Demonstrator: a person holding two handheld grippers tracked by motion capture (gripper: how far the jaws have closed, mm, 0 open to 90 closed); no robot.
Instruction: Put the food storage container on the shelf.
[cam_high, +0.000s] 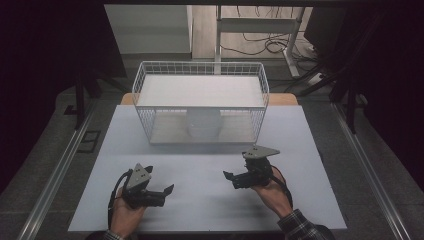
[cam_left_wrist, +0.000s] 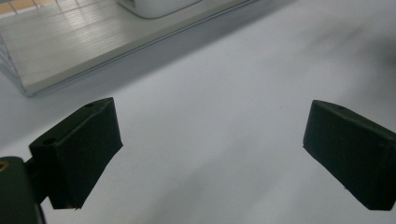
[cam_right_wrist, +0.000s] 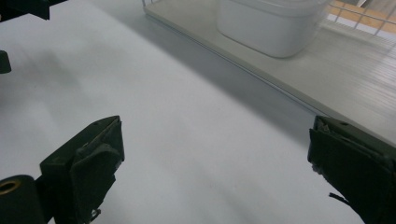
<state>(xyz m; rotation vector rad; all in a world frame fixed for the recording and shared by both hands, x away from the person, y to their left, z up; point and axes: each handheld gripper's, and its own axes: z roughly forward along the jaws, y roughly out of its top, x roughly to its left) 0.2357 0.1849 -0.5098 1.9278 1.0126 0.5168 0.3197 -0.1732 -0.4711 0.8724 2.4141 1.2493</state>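
Nearest the person, the left gripper (cam_high: 162, 192) hovers low over the pale table (cam_high: 210, 200), its jaws spread wide with nothing between them. Across from it, well apart, the right gripper (cam_high: 231, 179) points inward, its jaws likewise wide and empty. Farther back stands a white wire basket (cam_high: 145, 80) with a shelf board across its top. On its lower board sits a white container (cam_high: 203, 123), near the middle, under that shelf.
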